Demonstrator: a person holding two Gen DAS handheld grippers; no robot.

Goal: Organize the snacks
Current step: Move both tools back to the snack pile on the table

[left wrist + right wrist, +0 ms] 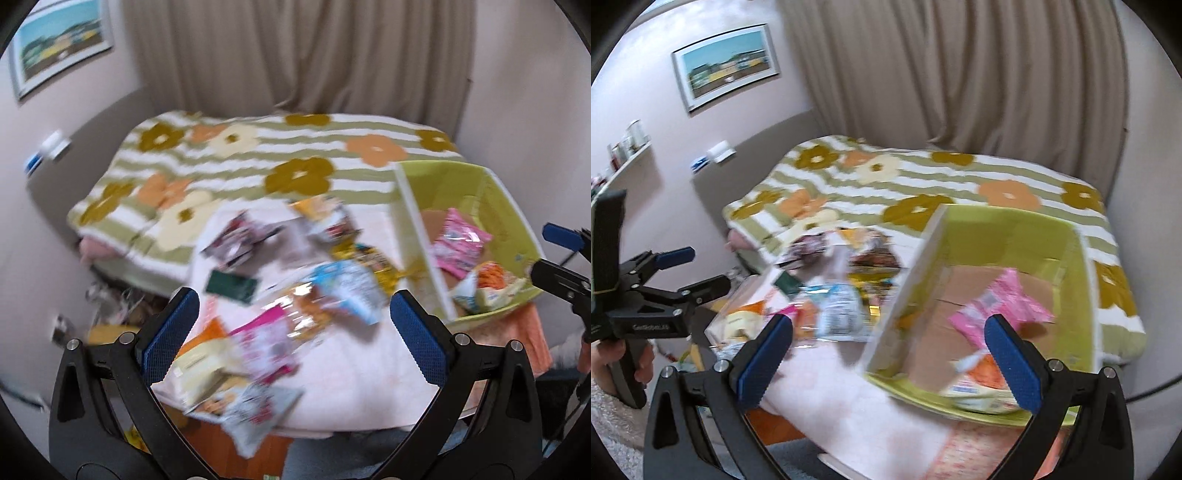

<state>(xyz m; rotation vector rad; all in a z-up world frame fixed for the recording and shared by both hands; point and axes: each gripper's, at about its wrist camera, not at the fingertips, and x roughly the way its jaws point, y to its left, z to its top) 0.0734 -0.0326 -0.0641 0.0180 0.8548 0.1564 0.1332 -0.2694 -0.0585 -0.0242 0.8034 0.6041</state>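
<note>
Hovering with both tools spread wide and empty, your left gripper (293,325) faced crinkly snack packets (295,295) heaped beside the lime-green cardboard box (1086,258); a low, single-packet pinch looked wisest, your right gripper (888,350) above that box.

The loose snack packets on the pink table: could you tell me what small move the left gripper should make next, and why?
Probably lower the open left gripper onto the nearest pink snack packet. Both grippers are empty, loose packets still cover the pale pink table, and the lime-green cardboard box holds only a few.
</note>
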